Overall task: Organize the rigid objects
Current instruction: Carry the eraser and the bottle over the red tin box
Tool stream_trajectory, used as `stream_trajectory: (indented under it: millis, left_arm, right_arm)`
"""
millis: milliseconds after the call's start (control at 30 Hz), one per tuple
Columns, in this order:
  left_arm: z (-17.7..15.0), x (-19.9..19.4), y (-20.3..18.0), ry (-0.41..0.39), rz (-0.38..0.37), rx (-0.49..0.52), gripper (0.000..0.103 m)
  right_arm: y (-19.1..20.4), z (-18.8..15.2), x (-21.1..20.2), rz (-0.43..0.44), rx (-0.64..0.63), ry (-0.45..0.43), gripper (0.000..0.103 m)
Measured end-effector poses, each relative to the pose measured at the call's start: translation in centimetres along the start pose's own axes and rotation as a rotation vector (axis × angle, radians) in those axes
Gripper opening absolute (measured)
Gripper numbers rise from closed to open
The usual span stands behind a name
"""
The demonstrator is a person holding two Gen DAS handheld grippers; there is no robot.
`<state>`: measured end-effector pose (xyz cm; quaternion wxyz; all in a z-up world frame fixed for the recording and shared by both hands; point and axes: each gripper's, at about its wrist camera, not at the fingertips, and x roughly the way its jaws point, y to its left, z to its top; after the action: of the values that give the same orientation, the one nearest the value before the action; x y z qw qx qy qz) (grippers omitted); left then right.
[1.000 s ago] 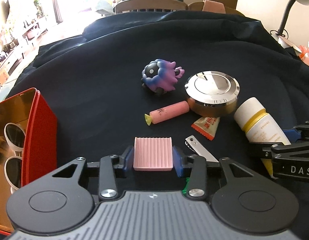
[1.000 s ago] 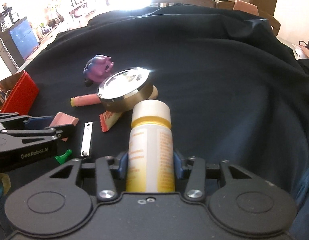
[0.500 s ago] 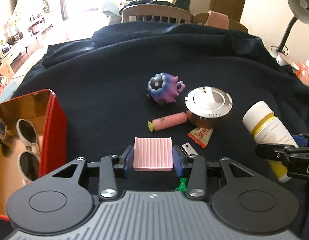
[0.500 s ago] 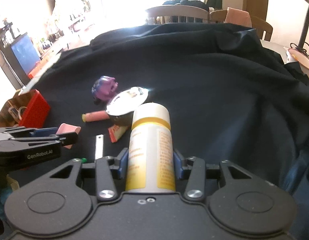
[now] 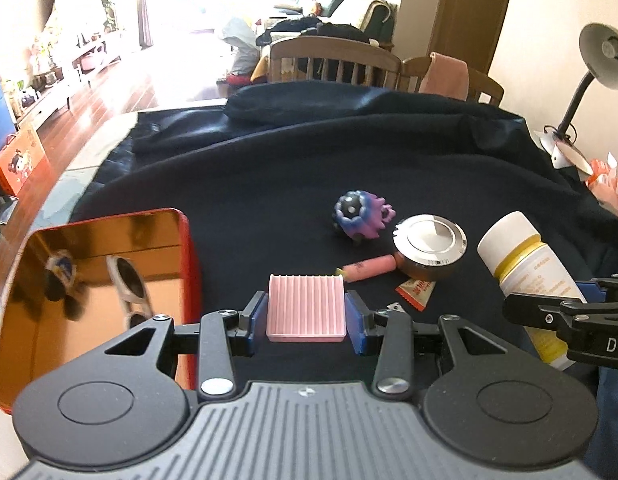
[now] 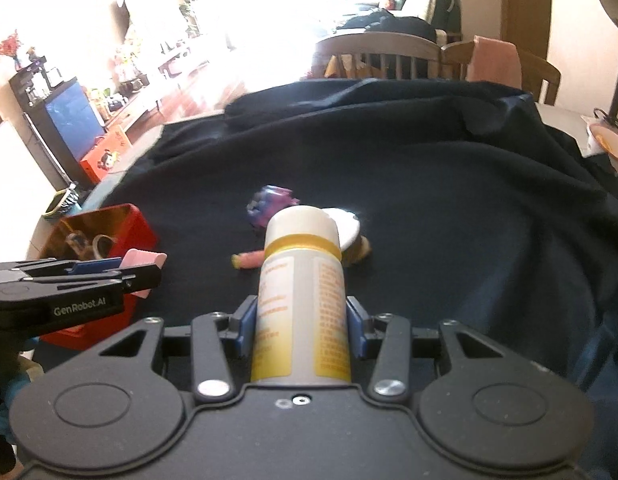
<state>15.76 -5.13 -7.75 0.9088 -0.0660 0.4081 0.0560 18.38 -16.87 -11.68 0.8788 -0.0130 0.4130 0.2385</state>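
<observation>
The pink ridged block [image 5: 306, 307] and the yellow-banded bottle [image 6: 303, 288] are clamped in my left gripper [image 5: 306, 320] and right gripper [image 6: 301, 328], both lifted off the cloth; next I carry them to the red tin [image 5: 187, 264] at nine o'clock.

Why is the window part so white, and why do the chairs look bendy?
In both wrist views sunlight from the room behind washes the floor and window area out to white. In the left wrist view the fisheye lens bows the chairs. In the right wrist view the purple toy looks soft and blurry, and glare whitens the round metal tin behind the bottle.
</observation>
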Motion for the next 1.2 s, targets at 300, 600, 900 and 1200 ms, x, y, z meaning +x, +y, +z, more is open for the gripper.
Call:
stream_trajectory:
  millis: [300, 600, 900, 1200]
  left_arm:
    - [0.1, -2.2, 4.2, -0.019, 0.018, -0.044, 0.040]
    - [-0.3, -3.4, 9.7, -0.015, 0.036, -0.092, 0.040]
    - [-0.9, -3.0, 15.1, 0.016, 0.063, -0.102, 0.040]
    - [-1.3, -0.3, 18.9, 0.060, 0.060, -0.070, 0.040]
  right_arm:
    - [4.8, 0.9, 0.1, 0.047, -0.038, -0.016, 0.044]
    - [9.9, 1.5, 1.5, 0.090, -0.069, -0.018, 0.044]
    - [14.8, 1.9, 4.2, 0.109, -0.078, 0.003, 0.044]
    - [19.6, 2.5, 8.8, 0.090, -0.138, 0.049, 0.044]
